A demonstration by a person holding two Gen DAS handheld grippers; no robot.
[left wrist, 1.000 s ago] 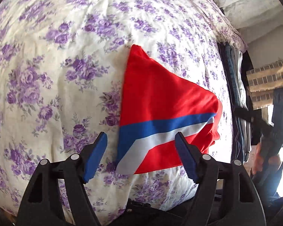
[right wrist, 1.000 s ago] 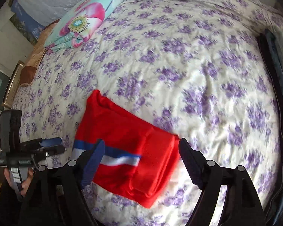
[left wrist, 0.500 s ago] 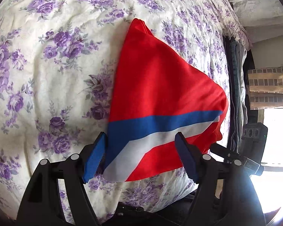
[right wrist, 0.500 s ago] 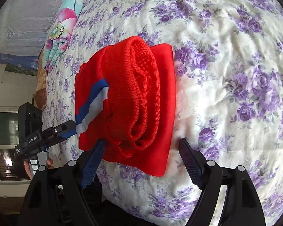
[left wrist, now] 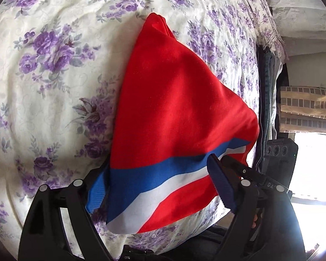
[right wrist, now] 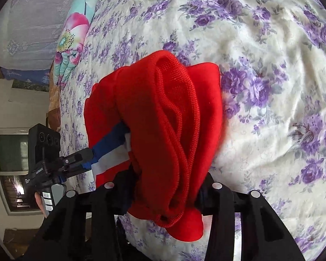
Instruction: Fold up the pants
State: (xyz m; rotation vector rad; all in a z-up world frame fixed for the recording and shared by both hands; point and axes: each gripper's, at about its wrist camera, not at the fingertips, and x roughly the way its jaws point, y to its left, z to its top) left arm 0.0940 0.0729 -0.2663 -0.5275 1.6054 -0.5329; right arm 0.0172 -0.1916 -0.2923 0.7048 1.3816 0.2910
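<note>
The folded red pants [left wrist: 178, 100] with a blue and white stripe lie on the flowered bedspread [left wrist: 54, 69]. In the left wrist view my left gripper [left wrist: 158, 184] is around their striped near edge, its fingers wide apart with the cloth between them. In the right wrist view the pants [right wrist: 173, 119] show their thick folded end, and my right gripper [right wrist: 165, 187] is shut on that end. The left gripper also shows in the right wrist view [right wrist: 76, 158], touching the striped side.
A flowered pillow [right wrist: 74, 39] lies at the far end of the bed. A stack of dark folded clothes [left wrist: 269, 100] lies along the bed's right edge. A bright window [left wrist: 310, 165] and a brick-patterned curtain [left wrist: 306, 106] are past that edge.
Both grippers have moved in onto the pants. The right gripper has shut on the thick folded end; the left gripper's fingers now straddle the striped edge.
</note>
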